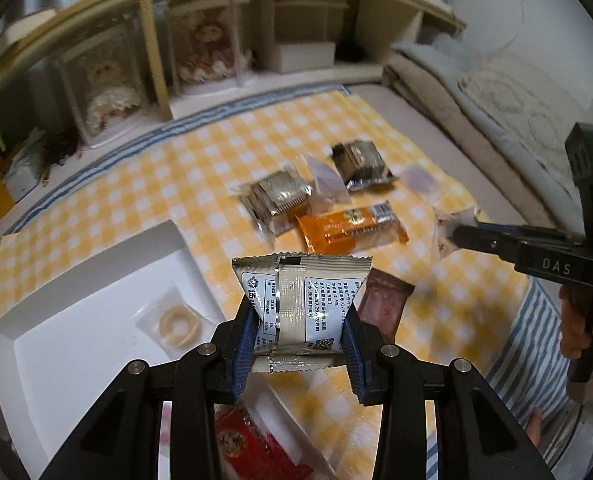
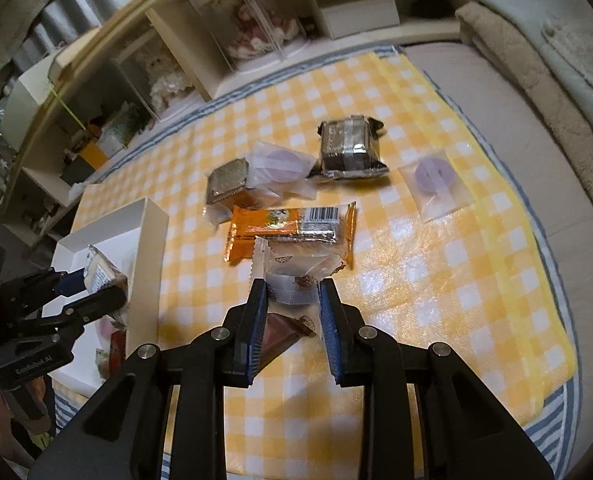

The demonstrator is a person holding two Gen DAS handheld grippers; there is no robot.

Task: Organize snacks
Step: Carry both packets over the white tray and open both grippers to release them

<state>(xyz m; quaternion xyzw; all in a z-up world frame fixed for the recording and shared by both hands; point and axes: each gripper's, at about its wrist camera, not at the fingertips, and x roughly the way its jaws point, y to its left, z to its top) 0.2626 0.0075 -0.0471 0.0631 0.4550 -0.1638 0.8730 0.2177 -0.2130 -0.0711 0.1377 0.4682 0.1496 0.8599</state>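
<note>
left gripper (image 1: 302,328) clamps silver-beige printed packet (image 1: 300,300) | right gripper (image 2: 292,300) pinches clear patterned packet (image 2: 296,276)

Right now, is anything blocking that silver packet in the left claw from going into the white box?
Nothing visible does. The left gripper holds the silver packet beside the open white box, whose near wall is low.

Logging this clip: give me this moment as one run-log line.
left gripper: shut on silver foil snack packet, near white tray | right gripper: shut on clear printed snack wrapper | remaining: orange snack bar
</note>
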